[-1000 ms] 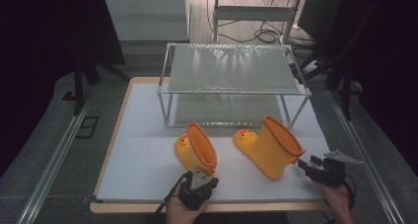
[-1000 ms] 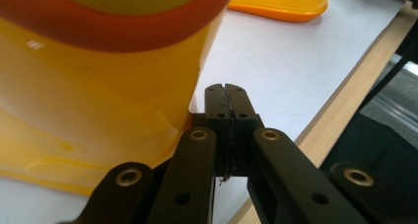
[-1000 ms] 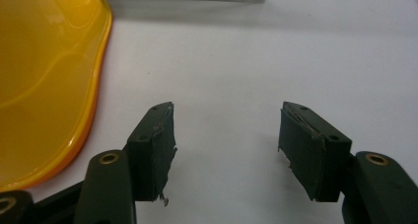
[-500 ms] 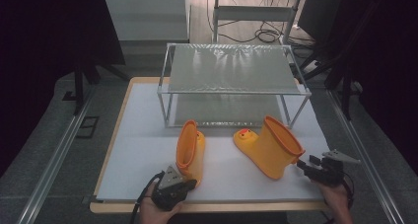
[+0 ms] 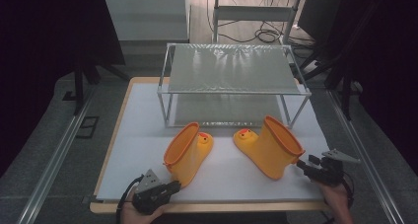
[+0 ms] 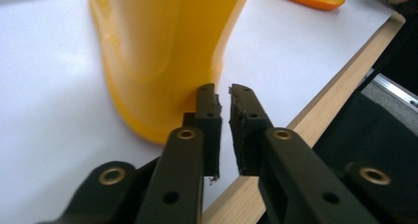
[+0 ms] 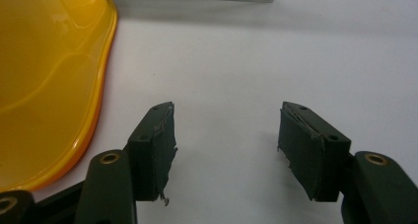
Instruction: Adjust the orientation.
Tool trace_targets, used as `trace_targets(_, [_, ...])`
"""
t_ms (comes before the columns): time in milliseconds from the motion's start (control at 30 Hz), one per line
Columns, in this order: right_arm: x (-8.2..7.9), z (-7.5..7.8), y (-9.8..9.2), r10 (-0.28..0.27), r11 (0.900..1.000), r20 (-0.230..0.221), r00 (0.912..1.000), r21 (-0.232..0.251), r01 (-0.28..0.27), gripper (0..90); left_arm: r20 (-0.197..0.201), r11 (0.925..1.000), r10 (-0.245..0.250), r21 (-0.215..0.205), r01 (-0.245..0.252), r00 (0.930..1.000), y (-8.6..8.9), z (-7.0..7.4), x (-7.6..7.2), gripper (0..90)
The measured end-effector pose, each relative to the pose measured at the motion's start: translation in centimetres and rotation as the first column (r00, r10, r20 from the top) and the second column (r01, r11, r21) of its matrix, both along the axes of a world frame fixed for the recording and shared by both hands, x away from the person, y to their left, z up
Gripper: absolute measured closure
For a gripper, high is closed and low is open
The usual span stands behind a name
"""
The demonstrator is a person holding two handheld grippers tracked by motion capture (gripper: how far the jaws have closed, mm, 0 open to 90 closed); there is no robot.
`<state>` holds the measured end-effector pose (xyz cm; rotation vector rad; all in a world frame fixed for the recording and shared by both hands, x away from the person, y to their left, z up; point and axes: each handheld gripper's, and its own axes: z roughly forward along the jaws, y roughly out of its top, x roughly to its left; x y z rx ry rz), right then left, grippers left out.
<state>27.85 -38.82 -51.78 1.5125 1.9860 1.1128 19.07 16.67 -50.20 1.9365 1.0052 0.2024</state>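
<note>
White table (image 5: 148,130) holds two yellow boots (image 5: 190,152), one rack (image 5: 231,68).

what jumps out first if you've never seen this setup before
Two bright yellow rubber boots with duck faces lie on the white table: the left boot near the left gripper, the right boot beside the right gripper. Behind them stands a two-tier wire-frame shelf. In the left gripper view the jaws are parted by a narrow gap, with nothing between them, close to the boot's rim.

wire rack (image 5: 231,71) (on white table (image 5: 148,115))
</note>
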Motion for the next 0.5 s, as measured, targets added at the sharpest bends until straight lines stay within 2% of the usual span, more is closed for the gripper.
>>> trace_targets(100, [0.0,0.1,0.0,-0.002,1.0,0.005,1.0,0.004,0.002,39.1,-0.007,0.9975,0.063,-0.032,-0.063,0.998,1.3,-0.1,0.3,80.7])
trace_targets(133, [0.0,0.1,0.0,-0.004,1.0,0.008,1.0,0.006,0.004,39.4,-0.011,0.9949,0.087,-0.051,-0.087,0.9961,1.4,0.0,0.6,79.6])
trace_targets(167, [0.0,0.1,0.0,-0.006,1.0,0.01,0.9999,0.013,0.006,39.8,-0.015,0.994,0.096,-0.051,-0.097,0.9953,1.4,0.1,1.0,78.5])
trace_targets(233, [0.2,0.1,0.2,-0.01,1.0,0.011,0.9999,0.023,0.01,39.9,-0.029,0.9962,0.079,-0.033,-0.08,0.9964,1.4,0.4,1.6,73.8])
trace_targets(267, [0.2,0.2,0.5,-0.003,1.0,0.015,0.9999,0.019,0.002,39.9,-0.034,0.9991,0.043,-0.005,-0.043,0.9985,1.8,0.7,1.8,72.7])
trace_targets(300, [0.2,0.2,0.5,-0.003,1.0,0.015,0.9999,0.019,0.002,39.9,-0.034,0.9991,0.043,-0.005,-0.043,0.9985,1.8,0.7,1.8,71.8])
trace_targets(400, [0.1,0.4,0.5,0.003,1.0,0.02,0.9998,0.02,-0.004,39.9,-0.045,0.9994,-0.033,-0.013,0.032,0.9985,2.9,0.9,1.8,68.5])
trace_targets(500, [0.0,0.4,0.3,-0.001,1.0,0.021,0.9998,0.023,0.0,39.9,-0.041,0.9992,-0.039,0.008,0.039,0.9984,3.3,1.2,1.8,67.5])
